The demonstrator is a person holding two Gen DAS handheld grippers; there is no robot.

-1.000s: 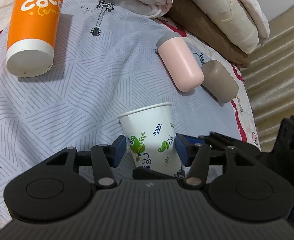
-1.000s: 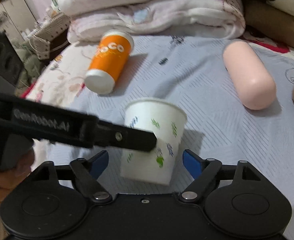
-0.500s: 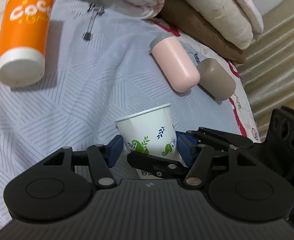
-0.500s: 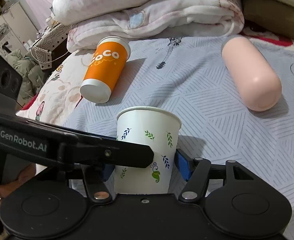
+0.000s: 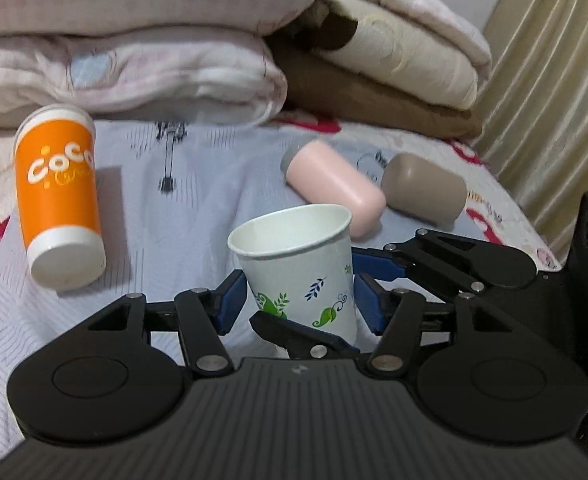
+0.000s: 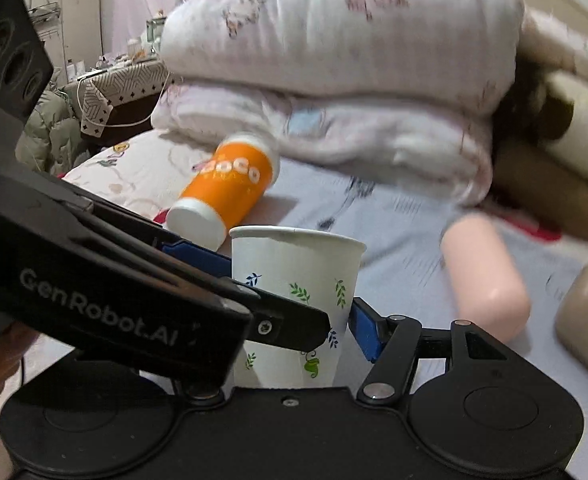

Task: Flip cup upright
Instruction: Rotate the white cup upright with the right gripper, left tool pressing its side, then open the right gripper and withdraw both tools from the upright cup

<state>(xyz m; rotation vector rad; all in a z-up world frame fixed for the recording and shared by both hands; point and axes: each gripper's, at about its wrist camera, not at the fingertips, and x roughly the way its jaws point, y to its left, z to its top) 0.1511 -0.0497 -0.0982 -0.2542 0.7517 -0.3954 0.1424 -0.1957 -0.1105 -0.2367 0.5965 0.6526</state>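
Both grippers are on the paper cup (image 5: pixel 298 276), mouth up: left gripper (image 5: pixel 298 300) pads flank it, contact unclear, right gripper (image 6: pixel 294 320) likewise. Squeeze hard and the thin wall could buckle. Beyond, an orange cup (image 5: pixel 60 200) lies on the soft bed (image 5: pixel 198 200), where a release could topple it.

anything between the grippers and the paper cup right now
Nothing visible. The paper cup sits mouth up between the blue pads of the left gripper, and the right gripper has its fingers at the same cup from the other side. The orange cup lies off to one side.
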